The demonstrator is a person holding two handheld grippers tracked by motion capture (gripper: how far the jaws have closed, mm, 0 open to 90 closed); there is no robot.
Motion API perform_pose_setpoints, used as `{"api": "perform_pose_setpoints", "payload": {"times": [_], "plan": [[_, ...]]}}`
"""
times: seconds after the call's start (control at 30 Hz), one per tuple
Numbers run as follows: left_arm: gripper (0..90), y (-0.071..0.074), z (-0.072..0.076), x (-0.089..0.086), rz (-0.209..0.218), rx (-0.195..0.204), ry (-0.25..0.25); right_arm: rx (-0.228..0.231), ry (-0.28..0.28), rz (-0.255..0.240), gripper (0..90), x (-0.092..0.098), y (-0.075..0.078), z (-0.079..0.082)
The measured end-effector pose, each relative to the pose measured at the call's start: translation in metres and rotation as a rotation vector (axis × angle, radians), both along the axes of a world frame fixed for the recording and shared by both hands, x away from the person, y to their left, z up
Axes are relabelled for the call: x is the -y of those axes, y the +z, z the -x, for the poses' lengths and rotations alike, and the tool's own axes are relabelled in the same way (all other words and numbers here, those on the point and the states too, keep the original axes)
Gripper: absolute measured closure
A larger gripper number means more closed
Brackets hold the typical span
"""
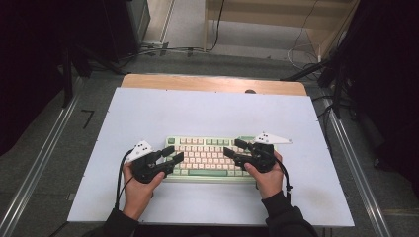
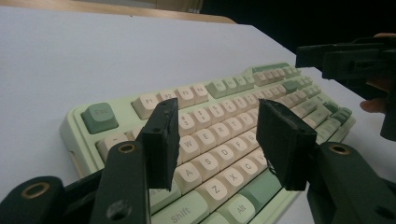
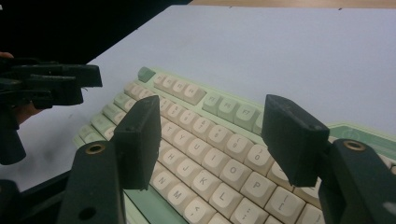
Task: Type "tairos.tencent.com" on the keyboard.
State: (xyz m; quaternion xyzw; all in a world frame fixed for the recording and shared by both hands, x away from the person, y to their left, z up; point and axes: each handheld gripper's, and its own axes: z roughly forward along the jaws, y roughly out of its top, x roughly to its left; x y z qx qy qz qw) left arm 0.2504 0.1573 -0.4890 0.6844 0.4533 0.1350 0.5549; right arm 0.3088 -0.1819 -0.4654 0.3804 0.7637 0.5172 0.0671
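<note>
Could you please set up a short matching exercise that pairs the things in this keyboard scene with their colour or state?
Things:
1. keyboard case
2. Esc key
3. left gripper
4. table mat

Descriptions:
a. pale blue-white sheet
b. light green
c. darker green
d. jaws apart above the keys, holding nothing

Pairs: 1-b, 2-c, 3-d, 4-a

Both hands low n level, left gripper (image 1: 174, 154) and right gripper (image 1: 232, 147) aimed inward w/ jaws apart, holding nothing.
</note>
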Motion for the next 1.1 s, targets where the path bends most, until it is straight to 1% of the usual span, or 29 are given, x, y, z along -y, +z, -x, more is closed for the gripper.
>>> {"api": "perform_pose_setpoints", "payload": {"times": [0.03, 0.1, 0.17, 0.2, 0.27, 0.33, 0.4, 0.47, 0.5, 0.53, 0.67, 0.73, 0.83, 0.9, 1.1], "plan": [[50.4, 0.000, 0.000, 0.000, -0.005, -0.001, 0.001, 0.000, -0.001, 0.000, 36.0, 0.000, 0.000, 0.000], [52.7, 0.000, 0.001, -0.001, 0.000, -0.005, -0.008, 0.002, -0.004, 0.001, 36.0, 0.001, 0.000, -0.001], [56.0, 0.001, 0.002, -0.001, 0.004, 0.002, -0.010, -0.003, -0.004, 0.007, 36.0, 0.001, 0.000, 0.000], [58.6, 0.001, 0.003, -0.001, 0.009, 0.001, -0.016, -0.004, -0.001, 0.013, 36.0, 0.001, -0.001, 0.000], [63.3, 0.000, 0.003, 0.001, 0.004, -0.003, -0.042, 0.000, 0.003, 0.023, 36.0, 0.000, -0.001, 0.001], [68.2, -0.001, 0.003, 0.003, -0.005, -0.008, -0.063, 0.001, 0.004, 0.020, 36.0, 0.000, -0.001, 0.001], [73.2, 0.000, 0.004, 0.005, -0.005, -0.002, -0.077, -0.003, -0.001, 0.021, 36.0, 0.000, -0.001, 0.000], [80.4, 0.001, 0.005, 0.007, -0.014, 0.006, -0.086, -0.006, 0.000, 0.028, 36.0, 0.001, -0.002, 0.000], [84.4, 0.002, 0.005, 0.007, -0.024, 0.006, -0.095, -0.004, 0.003, 0.030, 36.0, 0.001, -0.002, 0.001], [89.0, 0.002, 0.005, 0.008, -0.024, 0.004, -0.101, -0.003, 0.004, 0.030, 36.0, 0.000, -0.002, 0.001], [90.0, 0.002, 0.003, 0.013, -0.032, -0.011, -0.116, -0.006, 0.001, 0.033, 36.0, 0.000, -0.003, 0.000], [90.0, 0.003, 0.001, 0.015, -0.031, -0.020, -0.135, -0.011, 0.003, 0.038, 36.0, -0.001, -0.004, 0.000], [90.0, -0.001, -0.004, 0.022, -0.042, -0.045, -0.157, -0.007, 0.010, 0.034, 36.1, -0.001, -0.003, 0.001], [90.0, -0.003, -0.007, 0.026, -0.045, -0.062, -0.160, -0.008, 0.009, 0.033, 36.1, -0.001, -0.003, 0.001], [90.0, -0.006, -0.010, 0.036, -0.102, -0.084, -0.173, -0.013, 0.013, 0.041, 36.2, -0.002, -0.004, 0.001]]}}
